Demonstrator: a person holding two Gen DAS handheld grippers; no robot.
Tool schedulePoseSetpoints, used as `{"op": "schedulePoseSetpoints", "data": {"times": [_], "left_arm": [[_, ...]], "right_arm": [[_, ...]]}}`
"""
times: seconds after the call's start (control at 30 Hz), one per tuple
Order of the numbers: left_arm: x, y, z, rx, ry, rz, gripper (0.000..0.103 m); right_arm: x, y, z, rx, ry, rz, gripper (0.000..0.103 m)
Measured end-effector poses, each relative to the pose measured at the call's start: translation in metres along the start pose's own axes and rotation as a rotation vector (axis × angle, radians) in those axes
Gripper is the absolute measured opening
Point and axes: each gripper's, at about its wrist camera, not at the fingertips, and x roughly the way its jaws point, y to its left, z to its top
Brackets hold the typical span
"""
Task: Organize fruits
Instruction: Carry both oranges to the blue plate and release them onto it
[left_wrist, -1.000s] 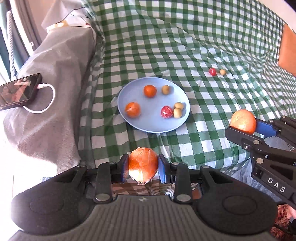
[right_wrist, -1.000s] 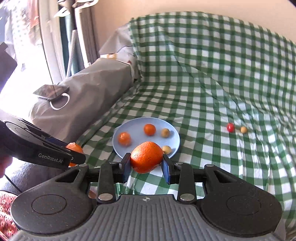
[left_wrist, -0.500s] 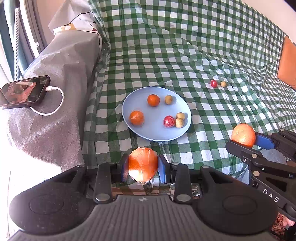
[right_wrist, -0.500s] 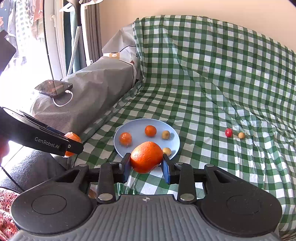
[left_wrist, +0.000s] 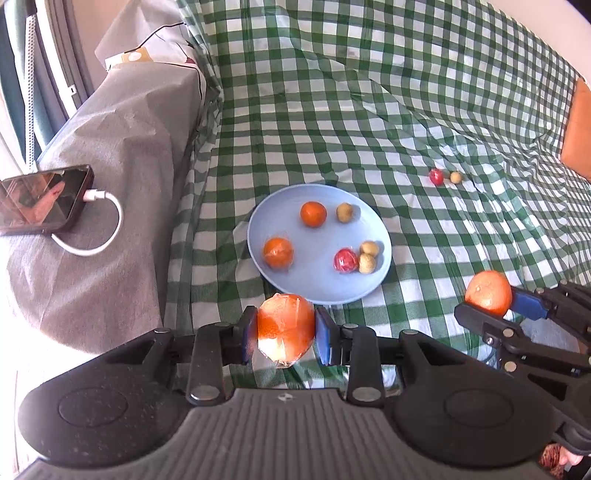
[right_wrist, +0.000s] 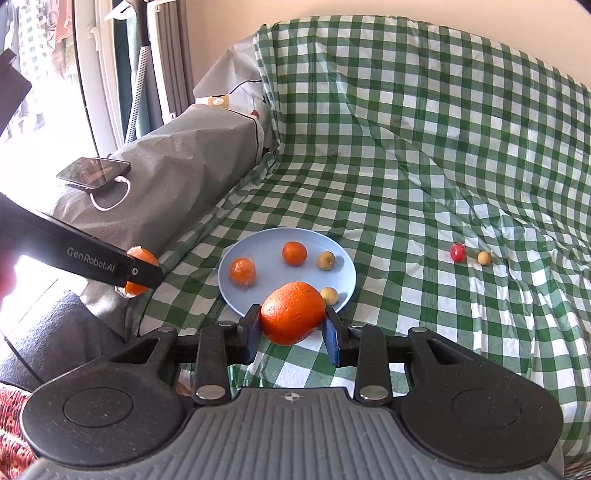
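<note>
Green-and-white checked cloth (left_wrist: 332, 110) covers the couch seat and back, and a pale blue plate (left_wrist: 382, 236) lies flat on it. The left gripper (left_wrist: 285, 334) is clamped on a film-wrapped orange (left_wrist: 284, 328), held just short of the plate's near rim; the wrap and a pale patch at the fruit's underside show only in the left wrist view, while the right wrist view catches just a sliver of that orange (right_wrist: 142, 258) behind the gripper's black side bar. The right gripper (right_wrist: 293, 326) is closed on a bare orange (right_wrist: 293, 312), which the left view shows from the side (left_wrist: 488, 293), off to the right of the plate above the cloth. On the plate, the left view shows a wrapped orange (left_wrist: 278, 252), a bare mandarin (left_wrist: 313, 213), a tan longan (left_wrist: 344, 213), a wrapped red fruit (left_wrist: 345, 260) and two more tan fruits (left_wrist: 368, 255) touching each other. In the right view the held orange hides the red fruit and one of that pair. Well apart on the cloth lie a small red fruit (right_wrist: 457, 253) and a tan one (right_wrist: 483, 257), just beside each other. A phone (left_wrist: 40, 199) on a white cable (left_wrist: 107, 229) rests on the grey-covered armrest (left_wrist: 122, 147).
</note>
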Motion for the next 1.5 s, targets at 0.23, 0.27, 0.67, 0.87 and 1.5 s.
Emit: {"op": "schedulePoseSetpoints", "data": {"times": [0.23, 0.27, 0.67, 0.87, 1.5], "left_arm": [[0.017, 0.0, 0.029, -0.008, -0.006, -0.006, 0.036], [0.02, -0.001, 0.033, -0.006, -0.008, -0.004, 0.036], [0.072, -0.006, 0.075, -0.001, 0.01, 0.012, 0.036], [0.105, -0.007, 0.085, 0.009, 0.04, 0.03, 0.036], [0.143, 0.0, 0.085, 0.051, 0.008, 0.105, 0.103]], "right_arm": [[0.025, -0.004, 0.009, 0.006, 0.011, -0.004, 0.036], [0.029, -0.004, 0.01, 0.005, 0.013, -0.003, 0.036], [0.081, -0.004, 0.026, -0.029, 0.054, 0.016, 0.036], [0.112, -0.003, 0.028, -0.055, 0.088, 0.022, 0.036], [0.172, 0.0, 0.037, -0.092, 0.156, 0.02, 0.068]]}}
